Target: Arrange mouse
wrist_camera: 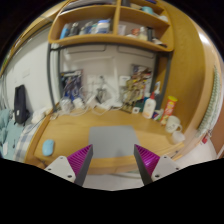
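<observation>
Gripper view: the gripper is held level above the near edge of the desk, looking forward across it towards the wall. Its two fingers stand wide apart with nothing between them and nothing in their hold. Each finger carries one magenta pad on its inner face; the pads are flat and wedge-shaped as seen here, two in all.

The desk is of light wood with a smooth surface and a curved front edge. One grey rectangular mat lies flat on it just ahead of the fingers, roughly between them.

The mouse is a small, rounded, pale blue object lying on the desk to the left of the left finger, near the front edge and well apart from the mat. The gripper is not touching it.

Along the back of the desk stands a crowded row of bottles and small containers; their number cannot be counted reliably. One white cup-like object stands at the right end. One dark upright item stands at the left end; what it is cannot be told.

Above, a wooden shelf unit with two visible tiers is fixed to the wall, holding assorted items too small to identify.
</observation>
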`<state>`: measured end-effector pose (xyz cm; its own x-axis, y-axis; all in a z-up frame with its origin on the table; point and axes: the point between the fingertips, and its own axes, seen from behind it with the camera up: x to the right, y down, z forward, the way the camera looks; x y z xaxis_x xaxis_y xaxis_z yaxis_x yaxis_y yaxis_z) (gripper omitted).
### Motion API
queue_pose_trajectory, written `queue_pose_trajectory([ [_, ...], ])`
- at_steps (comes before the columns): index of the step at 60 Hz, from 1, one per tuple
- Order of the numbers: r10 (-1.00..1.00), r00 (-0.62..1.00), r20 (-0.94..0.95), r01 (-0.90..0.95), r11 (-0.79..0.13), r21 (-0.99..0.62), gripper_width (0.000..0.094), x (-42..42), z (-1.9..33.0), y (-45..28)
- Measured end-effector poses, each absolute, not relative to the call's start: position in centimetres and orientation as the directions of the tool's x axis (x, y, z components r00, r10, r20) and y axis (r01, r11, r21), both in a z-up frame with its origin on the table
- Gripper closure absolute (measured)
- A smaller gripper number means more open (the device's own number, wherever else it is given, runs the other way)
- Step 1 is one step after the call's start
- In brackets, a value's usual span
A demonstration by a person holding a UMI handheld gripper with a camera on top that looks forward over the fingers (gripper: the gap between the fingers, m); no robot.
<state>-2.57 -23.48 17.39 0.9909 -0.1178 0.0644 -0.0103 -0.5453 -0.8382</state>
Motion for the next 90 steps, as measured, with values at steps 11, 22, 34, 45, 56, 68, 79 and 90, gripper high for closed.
queue_pose_trajectory([
  [11,0.039,0.999,0.021,0.041,-0.637,-0.770,0.0106,-15.8,9.6,-24.4],
  [22,0.160,0.987,-0.026,0.091,-0.681,-0.726,0.0108,-26.7,5.1,-23.3],
  [34,0.198,0.980,-0.030,0.118,-0.693,-0.711,0.0106,-33.0,2.4,-19.4],
  [45,0.193,0.981,-0.008,0.133,-0.705,-0.697,0.0110,-35.0,0.3,-15.5],
  [56,0.180,0.984,-0.005,0.128,-0.717,-0.686,0.0118,-35.7,-1.5,-13.1],
  [68,0.156,0.988,-0.005,0.107,-0.700,-0.706,0.0359,-35.8,-1.7,-12.2],
  [79,0.171,0.985,-0.014,0.102,-0.651,-0.752,0.0520,-35.8,-1.6,-12.0],
  [90,0.209,0.977,-0.030,0.111,-0.628,-0.771,0.0604,-36.0,-1.5,-11.8],
])
